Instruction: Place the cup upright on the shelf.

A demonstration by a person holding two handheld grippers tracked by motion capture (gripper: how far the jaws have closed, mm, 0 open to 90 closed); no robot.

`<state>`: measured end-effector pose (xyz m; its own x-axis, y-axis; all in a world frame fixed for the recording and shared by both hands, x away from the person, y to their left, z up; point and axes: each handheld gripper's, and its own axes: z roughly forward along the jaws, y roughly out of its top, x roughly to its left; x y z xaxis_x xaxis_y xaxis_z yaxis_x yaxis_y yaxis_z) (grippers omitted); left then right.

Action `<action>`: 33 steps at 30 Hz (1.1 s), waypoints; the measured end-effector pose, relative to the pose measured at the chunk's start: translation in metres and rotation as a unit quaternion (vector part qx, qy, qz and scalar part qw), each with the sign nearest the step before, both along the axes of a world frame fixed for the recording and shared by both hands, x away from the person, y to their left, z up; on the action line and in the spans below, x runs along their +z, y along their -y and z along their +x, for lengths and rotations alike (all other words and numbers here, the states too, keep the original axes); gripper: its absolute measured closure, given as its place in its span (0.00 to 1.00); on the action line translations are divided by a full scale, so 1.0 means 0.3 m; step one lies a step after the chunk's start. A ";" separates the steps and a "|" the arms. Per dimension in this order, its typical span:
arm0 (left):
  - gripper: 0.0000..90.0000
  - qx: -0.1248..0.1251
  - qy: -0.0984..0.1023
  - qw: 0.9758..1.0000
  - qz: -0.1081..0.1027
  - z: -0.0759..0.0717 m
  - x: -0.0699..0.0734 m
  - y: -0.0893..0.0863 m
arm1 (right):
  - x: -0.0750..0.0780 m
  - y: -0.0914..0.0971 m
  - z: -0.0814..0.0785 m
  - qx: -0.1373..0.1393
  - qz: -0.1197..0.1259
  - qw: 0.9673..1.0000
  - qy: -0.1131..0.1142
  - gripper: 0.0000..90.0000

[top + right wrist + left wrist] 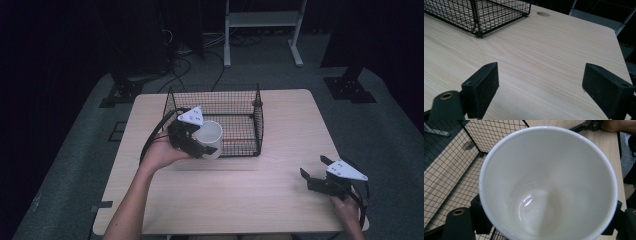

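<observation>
Mug [210, 138] tilted, mouth facing right.

The cup [210, 139] is white, and it is shiny white inside. The basket [235, 97] is made of black wire in a pattern of little squares. The table [240, 185] is pale wood with thin lines running along it. The left gripper [202, 145] is black with a grey plate on top. The right gripper [314, 167] is black too, with the same grey plate. The floor [390, 125] at 3 o'clock is grey.
</observation>
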<state>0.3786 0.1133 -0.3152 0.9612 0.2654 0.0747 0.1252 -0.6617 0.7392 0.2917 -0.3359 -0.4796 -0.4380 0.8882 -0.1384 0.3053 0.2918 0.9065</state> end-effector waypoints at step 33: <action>0.24 0.011 -0.013 1.000 0.021 0.186 0.050 0.059 | 0.000 0.000 0.000 0.003 0.001 1.000 0.000 0.15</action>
<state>0.4344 0.0956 -0.3002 0.9567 0.2845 0.0620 0.1591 -0.6891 0.7070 0.2916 -0.3360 -0.4796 -0.4440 0.8855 -0.1370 0.3034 0.2925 0.9068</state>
